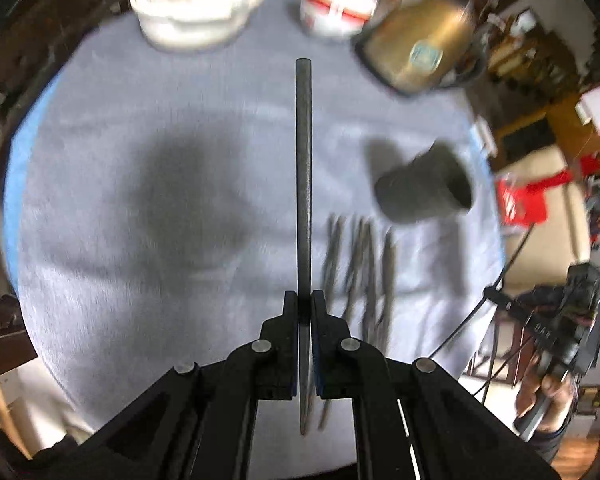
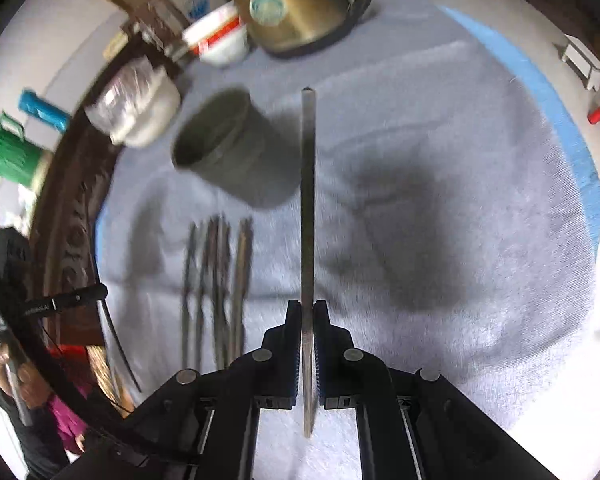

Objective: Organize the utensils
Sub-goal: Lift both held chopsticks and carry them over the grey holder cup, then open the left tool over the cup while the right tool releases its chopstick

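Both claws, left [image 1: 305, 300] and right [image 2: 308, 310], clench utensils [image 1: 303, 184] [image 2: 308, 200] pointing straight ahead.

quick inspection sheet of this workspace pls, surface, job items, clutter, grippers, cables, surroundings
surface: round table under a grey-blue fleecy cloth, wrinkled.
job's things: dark grey cylindrical holder cup; row of thin dark metal utensils lying on the cloth beside it.
clutter: brass-coloured kettle, white bowl with red band, clear-topped white jar.
grippers: left gripper shut on a long dark flat utensil; right gripper shut on a similar grey utensil.
cables: black cable off the table edge.
surroundings: cluttered room, blurred.
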`<state>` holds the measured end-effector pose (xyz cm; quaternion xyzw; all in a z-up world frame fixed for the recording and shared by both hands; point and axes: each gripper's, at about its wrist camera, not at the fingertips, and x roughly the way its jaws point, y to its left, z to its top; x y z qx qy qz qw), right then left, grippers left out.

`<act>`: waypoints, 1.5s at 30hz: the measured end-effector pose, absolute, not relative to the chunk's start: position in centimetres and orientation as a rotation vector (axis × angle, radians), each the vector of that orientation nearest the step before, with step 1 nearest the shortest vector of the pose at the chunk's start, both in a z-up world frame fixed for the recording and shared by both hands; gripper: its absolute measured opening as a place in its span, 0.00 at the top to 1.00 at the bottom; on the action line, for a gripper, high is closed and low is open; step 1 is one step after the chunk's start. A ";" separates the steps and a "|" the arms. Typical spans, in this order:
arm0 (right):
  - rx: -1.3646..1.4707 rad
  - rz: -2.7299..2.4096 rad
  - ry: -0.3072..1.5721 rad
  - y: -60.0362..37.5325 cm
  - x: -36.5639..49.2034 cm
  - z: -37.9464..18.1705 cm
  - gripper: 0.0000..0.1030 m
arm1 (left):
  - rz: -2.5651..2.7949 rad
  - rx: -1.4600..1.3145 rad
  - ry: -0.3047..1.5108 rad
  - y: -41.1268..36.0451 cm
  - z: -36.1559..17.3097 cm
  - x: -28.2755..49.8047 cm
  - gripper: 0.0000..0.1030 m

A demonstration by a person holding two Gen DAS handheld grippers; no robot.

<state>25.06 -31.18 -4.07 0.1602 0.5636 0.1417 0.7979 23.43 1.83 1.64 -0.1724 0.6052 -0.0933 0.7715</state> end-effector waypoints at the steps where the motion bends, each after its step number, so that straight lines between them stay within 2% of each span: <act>1: 0.354 0.299 1.180 -31.5 25.1 -3.5 0.94 | -0.200 -0.385 1.257 1.8 2.9 23.5 0.94; 13: 0.406 0.285 0.859 -32.6 25.6 6.6 0.94 | -0.193 -0.522 0.871 -0.5 10.6 24.8 0.94; 19: 0.416 0.286 0.765 -32.5 26.4 9.4 0.94 | -0.196 -0.545 0.680 -3.0 11.9 26.5 0.94; 23: 0.434 0.275 0.703 -32.6 27.0 10.2 0.94 | -0.177 -0.519 0.621 -5.0 11.0 28.4 0.94; 32: 0.427 0.235 0.677 -31.0 30.6 8.0 0.94 | -0.089 -0.416 0.590 -8.3 7.2 31.2 0.94; 45: 0.389 0.252 0.797 -29.1 33.1 2.9 0.94 | -0.112 -0.317 0.634 -11.0 3.6 31.8 0.94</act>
